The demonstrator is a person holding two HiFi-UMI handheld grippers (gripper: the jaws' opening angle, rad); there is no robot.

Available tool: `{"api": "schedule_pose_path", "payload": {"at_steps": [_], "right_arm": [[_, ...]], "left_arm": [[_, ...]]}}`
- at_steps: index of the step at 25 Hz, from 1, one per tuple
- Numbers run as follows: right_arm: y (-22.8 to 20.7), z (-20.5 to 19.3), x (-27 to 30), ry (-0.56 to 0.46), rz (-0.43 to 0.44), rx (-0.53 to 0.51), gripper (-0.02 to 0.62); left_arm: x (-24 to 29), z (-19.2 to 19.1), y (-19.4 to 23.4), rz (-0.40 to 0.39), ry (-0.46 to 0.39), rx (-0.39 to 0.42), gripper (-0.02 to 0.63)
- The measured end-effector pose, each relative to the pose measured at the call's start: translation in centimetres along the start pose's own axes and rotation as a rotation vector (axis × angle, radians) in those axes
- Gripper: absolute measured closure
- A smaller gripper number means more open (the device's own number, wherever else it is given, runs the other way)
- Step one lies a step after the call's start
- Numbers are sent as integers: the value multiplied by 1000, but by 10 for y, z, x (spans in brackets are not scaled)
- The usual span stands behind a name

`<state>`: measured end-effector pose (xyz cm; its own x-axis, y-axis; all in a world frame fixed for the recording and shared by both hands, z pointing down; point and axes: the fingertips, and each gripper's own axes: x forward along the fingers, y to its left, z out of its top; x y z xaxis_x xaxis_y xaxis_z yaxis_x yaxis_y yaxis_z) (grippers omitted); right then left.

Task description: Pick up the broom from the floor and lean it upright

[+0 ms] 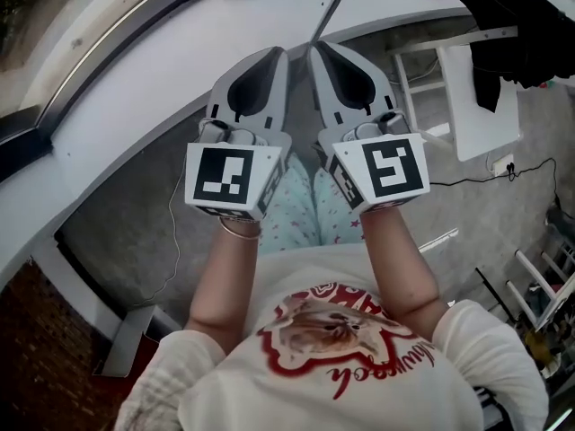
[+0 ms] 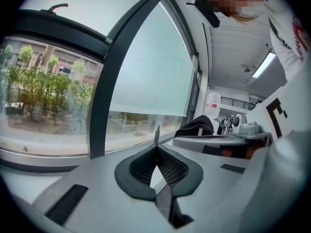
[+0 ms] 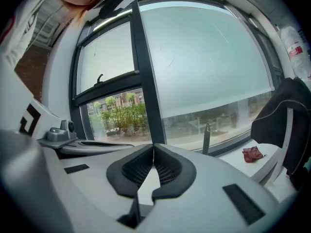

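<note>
Broom handle (image 1: pixel 333 9) stands propped, a thin grey pole rising past the white sill (image 1: pixel 162 65) toward the window glass (image 3: pixel 209 67). Its tip shows against the lower pane in both gripper views. Whether it touches glass or only the ledge cannot be told. The broom head is in no view (in the head view the grippers cover the pole's lower part), so its footing on the floor cannot be judged. Left gripper (image 1: pixel 279 55) and right gripper (image 1: pixel 317 50) sit side by side, pointing at the sill. Both tongs are fully closed, pads pressed together with nothing between them, so neither has hold of the broom. The lean looks done, or near enough. Main hazard: the pole appears to rest by contact alone on a smooth, curved ledge, so it could slide sideways along the sill and drop back to the floor, more so if the head is poorly planted. Second hazard: the right gripper's tip lies just beside the handle in the head view, and a careless pull-back or sideways swing could clip the handle and tip it. A fall to the right would bring it toward the white chair (image 1: pixel 467 97) draped with a dark garment (image 1: pixel 512 25). Best course, by this reading, is a slow, straight withdrawal while watching the tip for drift.
</note>
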<state>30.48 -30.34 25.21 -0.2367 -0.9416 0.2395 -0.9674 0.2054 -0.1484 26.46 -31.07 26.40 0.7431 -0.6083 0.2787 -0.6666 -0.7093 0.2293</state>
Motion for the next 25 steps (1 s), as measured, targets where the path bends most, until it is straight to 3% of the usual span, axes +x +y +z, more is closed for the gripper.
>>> {"api": "schedule_pose_path", "payload": {"at_steps": [6, 13, 17, 20, 25], "right_arm": [[16, -17, -24, 25, 140, -2, 571], [20, -39, -123, 29, 238, -87, 571], [12, -8, -189, -27, 304, -154, 571], [11, 20, -233, -70, 324, -138, 571], [32, 28, -283, -82, 351, -109, 571]], "left_arm": [[-15, -6, -31, 34, -29, 0, 589], [-63, -23, -96, 159, -132, -21, 589], [-92, -19, -166, 221, -183, -30, 589], [-117, -10, -210, 250, -195, -27, 589], [-167, -1, -242, 289, -203, 18, 589]]}}
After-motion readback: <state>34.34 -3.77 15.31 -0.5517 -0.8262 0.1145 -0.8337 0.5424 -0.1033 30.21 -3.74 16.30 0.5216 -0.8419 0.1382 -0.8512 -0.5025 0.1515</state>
